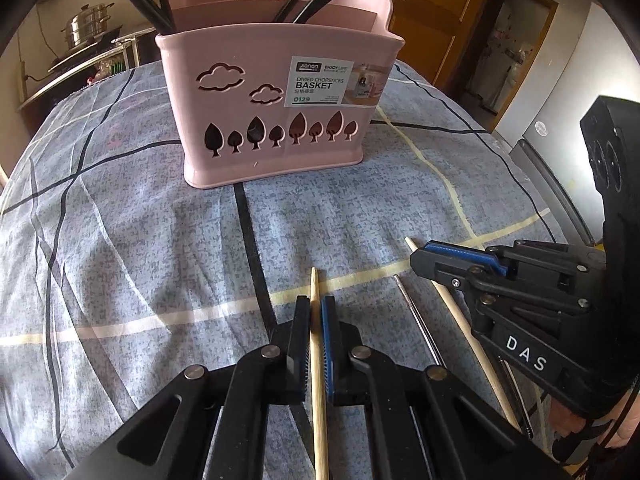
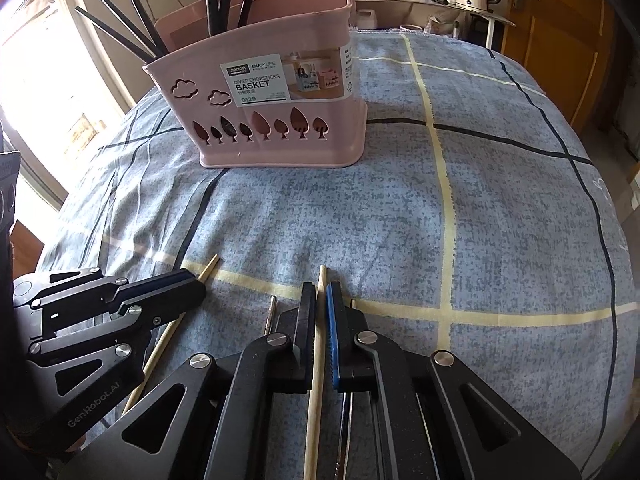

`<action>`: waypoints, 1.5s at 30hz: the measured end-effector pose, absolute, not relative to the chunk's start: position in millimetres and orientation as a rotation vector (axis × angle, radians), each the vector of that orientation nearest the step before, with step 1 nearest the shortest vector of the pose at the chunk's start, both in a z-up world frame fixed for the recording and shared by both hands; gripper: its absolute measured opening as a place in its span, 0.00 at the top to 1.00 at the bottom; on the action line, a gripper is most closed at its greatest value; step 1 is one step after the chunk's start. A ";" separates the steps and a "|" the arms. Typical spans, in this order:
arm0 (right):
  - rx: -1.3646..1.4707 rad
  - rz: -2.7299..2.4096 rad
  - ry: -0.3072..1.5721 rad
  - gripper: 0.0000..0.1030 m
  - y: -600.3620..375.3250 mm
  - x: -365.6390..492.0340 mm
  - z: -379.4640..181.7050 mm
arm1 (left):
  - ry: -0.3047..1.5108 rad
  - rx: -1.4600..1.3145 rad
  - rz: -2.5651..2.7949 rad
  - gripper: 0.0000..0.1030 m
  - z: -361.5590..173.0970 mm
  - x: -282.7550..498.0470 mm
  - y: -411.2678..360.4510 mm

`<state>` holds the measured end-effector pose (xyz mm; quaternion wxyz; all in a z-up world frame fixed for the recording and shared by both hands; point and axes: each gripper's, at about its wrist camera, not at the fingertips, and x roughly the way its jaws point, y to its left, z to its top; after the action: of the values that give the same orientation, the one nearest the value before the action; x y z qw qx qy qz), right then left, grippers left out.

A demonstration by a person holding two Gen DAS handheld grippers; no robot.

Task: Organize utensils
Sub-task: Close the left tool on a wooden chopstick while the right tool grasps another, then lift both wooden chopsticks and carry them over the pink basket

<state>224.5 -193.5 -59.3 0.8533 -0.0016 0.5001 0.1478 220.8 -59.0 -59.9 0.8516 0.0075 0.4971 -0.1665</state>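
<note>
A wooden chopstick (image 1: 319,360) is clamped in the left claw (image 1: 318,306), its long axis lying along the fingers; a second wooden chopstick (image 2: 316,360) is clamped likewise in the right claw (image 2: 321,292); the pink basket (image 1: 276,120) is seen straight ahead on the tabletop (image 1: 140,240), slightly nearer the left claw.

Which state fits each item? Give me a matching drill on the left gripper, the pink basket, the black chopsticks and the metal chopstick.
Things:
1. left gripper
2. pink basket
3. black chopsticks
4. metal chopstick

States:
A. standing in the basket
B. lying loose on the cloth between the two grippers
C. shut on a wooden chopstick
D. upright on the checked cloth, labelled in front

Pairs: 1-C, 2-D, 3-A, 4-B
</note>
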 end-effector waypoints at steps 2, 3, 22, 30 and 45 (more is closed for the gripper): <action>0.005 0.317 1.054 0.95 -194.8 224.8 -59.0 | 1.053 0.027 -0.350 0.95 -59.2 222.3 -61.4; 0.021 0.320 1.053 0.95 -196.9 224.6 -57.6 | 1.058 0.025 -0.352 0.95 -58.4 222.8 -61.1; 0.092 0.372 0.731 0.95 -210.6 208.2 68.7 | 0.776 -0.016 -0.362 0.95 74.4 209.2 -27.0; 0.122 0.368 0.625 0.95 -219.7 199.9 92.2 | 0.711 -0.046 -0.346 0.95 94.2 211.1 -18.1; 0.097 0.367 0.508 0.95 -220.4 192.8 76.4 | 0.719 -0.068 -0.340 0.95 90.5 195.3 -15.0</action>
<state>192.8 -220.4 76.4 0.9501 0.0478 0.2499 0.1804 195.3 -15.0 90.5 0.9213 -0.0333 0.3502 -0.1656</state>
